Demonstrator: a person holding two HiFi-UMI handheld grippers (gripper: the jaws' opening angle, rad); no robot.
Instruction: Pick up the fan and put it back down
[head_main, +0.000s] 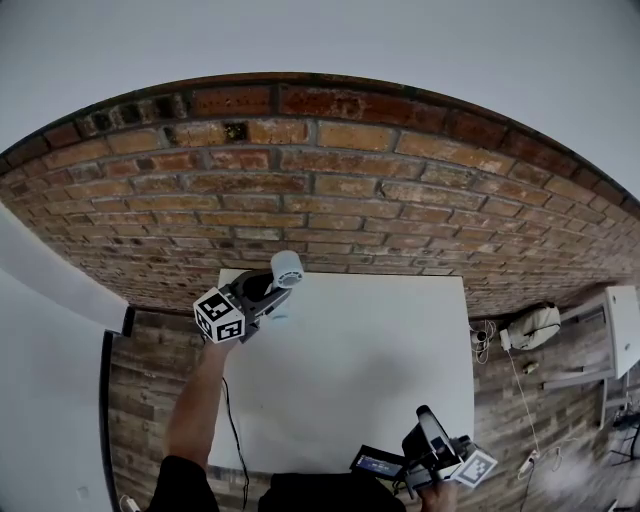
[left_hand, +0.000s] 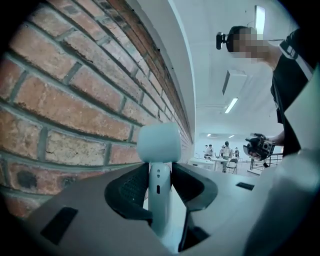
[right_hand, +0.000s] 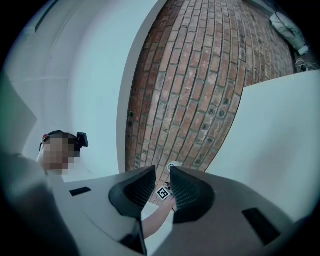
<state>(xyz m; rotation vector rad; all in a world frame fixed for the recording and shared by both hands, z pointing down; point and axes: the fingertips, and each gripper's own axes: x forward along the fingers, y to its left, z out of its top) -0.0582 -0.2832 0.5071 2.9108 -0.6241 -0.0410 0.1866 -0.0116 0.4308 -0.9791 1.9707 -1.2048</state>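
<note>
A small white hand fan (head_main: 286, 268) with a round head is over the far left corner of the white table (head_main: 380, 370), close to the brick wall. My left gripper (head_main: 262, 290) is shut on its handle. In the left gripper view the slim handle (left_hand: 159, 197) stands upright between the two dark pads, and the fan's head (left_hand: 159, 142) rises above them. My right gripper (head_main: 425, 440) hangs at the table's near right edge, open with nothing between its jaws (right_hand: 162, 182). From there the fan (right_hand: 173, 165) and the left gripper's marker cube (right_hand: 163, 194) show far off through the gap.
A red brick wall (head_main: 330, 190) runs behind the table. The floor is wood planks. A white bag (head_main: 532, 325) and cables lie on the floor to the right, beside white furniture (head_main: 625, 330). A black cable (head_main: 232, 430) hangs down along the table's left side.
</note>
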